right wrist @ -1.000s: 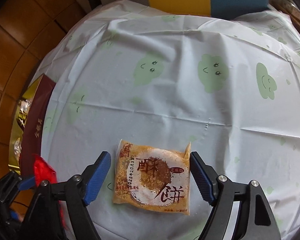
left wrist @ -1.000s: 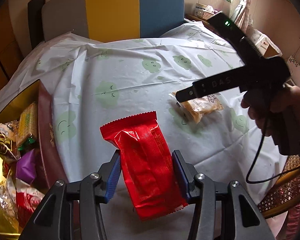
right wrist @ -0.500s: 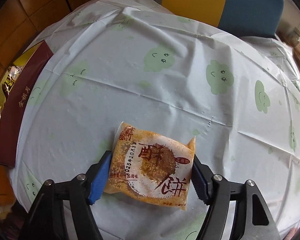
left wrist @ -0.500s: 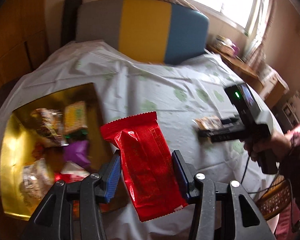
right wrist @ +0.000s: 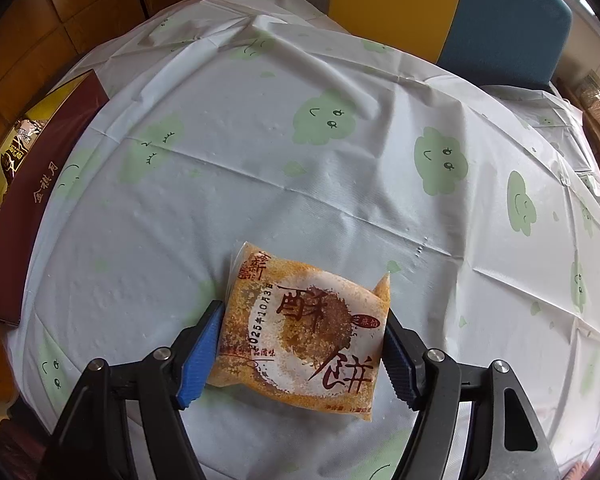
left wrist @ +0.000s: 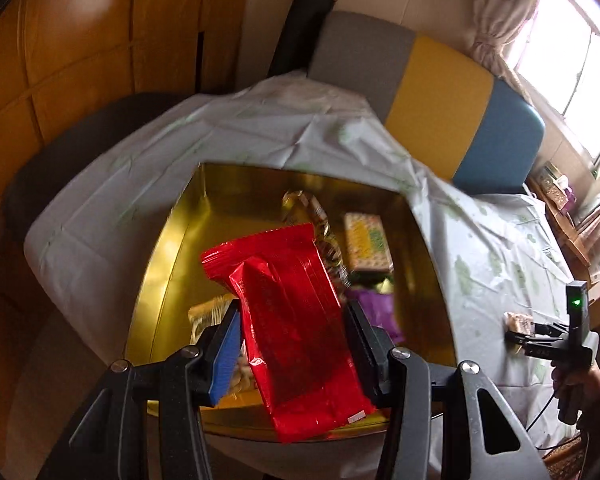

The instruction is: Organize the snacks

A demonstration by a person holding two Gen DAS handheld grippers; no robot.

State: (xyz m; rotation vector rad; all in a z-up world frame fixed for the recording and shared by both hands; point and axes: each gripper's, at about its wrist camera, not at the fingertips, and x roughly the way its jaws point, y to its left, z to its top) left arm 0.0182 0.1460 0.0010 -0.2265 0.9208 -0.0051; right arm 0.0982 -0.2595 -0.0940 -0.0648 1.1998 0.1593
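My left gripper (left wrist: pixel 292 344) is shut on a red foil snack packet (left wrist: pixel 288 328) and holds it above the gold box (left wrist: pixel 172 256), which holds several wrapped snacks. My right gripper (right wrist: pixel 300 356) is shut on an orange pastry packet (right wrist: pixel 304 332) with Chinese print, just above the white tablecloth (right wrist: pixel 300 152). The right gripper also shows in the left wrist view (left wrist: pixel 516 336) at far right with the pastry packet (left wrist: pixel 518 320) in it.
The box's dark red side (right wrist: pixel 32 200) is at the left edge of the right wrist view. A grey, yellow and blue chair back (left wrist: pixel 440 92) stands behind the table. A dark chair (left wrist: pixel 80 140) is at the left.
My left gripper has swung left with the red packet, from over the tablecloth to over the gold box. My right gripper has closed on the pastry packet and lifted it slightly.
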